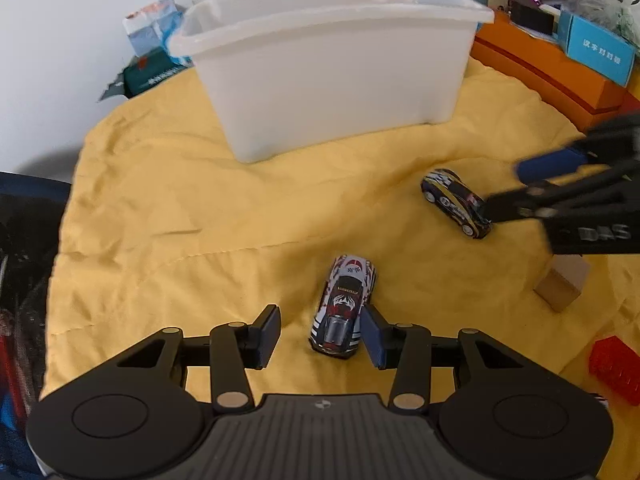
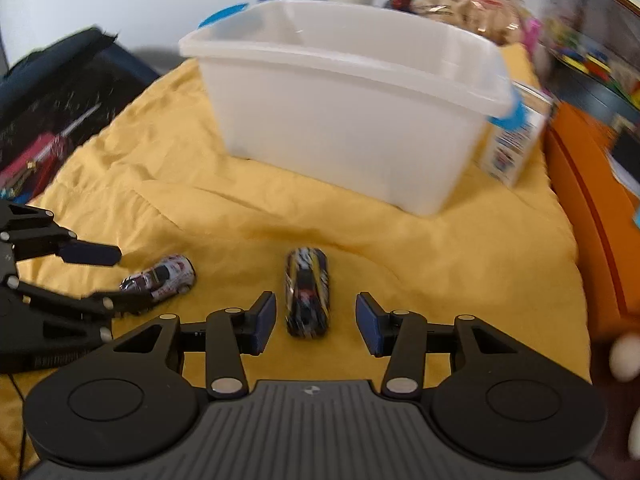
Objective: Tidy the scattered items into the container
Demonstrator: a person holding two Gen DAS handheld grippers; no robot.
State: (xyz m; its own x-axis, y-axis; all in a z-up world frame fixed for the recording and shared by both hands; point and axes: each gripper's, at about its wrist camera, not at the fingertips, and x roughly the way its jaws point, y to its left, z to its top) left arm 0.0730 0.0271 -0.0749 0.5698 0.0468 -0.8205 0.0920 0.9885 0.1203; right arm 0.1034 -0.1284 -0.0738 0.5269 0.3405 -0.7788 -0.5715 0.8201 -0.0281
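Black linkage tool (image 1: 320, 332) with blue pads (image 1: 270, 330), silver rivets.

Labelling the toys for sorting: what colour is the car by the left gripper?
White car, red and black markings; clearest in left wrist view.

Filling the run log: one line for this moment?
left gripper: open at white car | right gripper: open at dark car | bin: no cars visible

Each camera is sitting just behind its own hand-held gripper, looking forward and steeply down along the two fingers, close to the yellow cloth (image 1: 168, 216). The left wrist view is facing the white bin (image 1: 332, 80) from its left side, the right wrist view from its right. Both are sharing the bin, the cloth, the white toy car (image 2: 162, 278) and the dark toy car (image 1: 456, 202).
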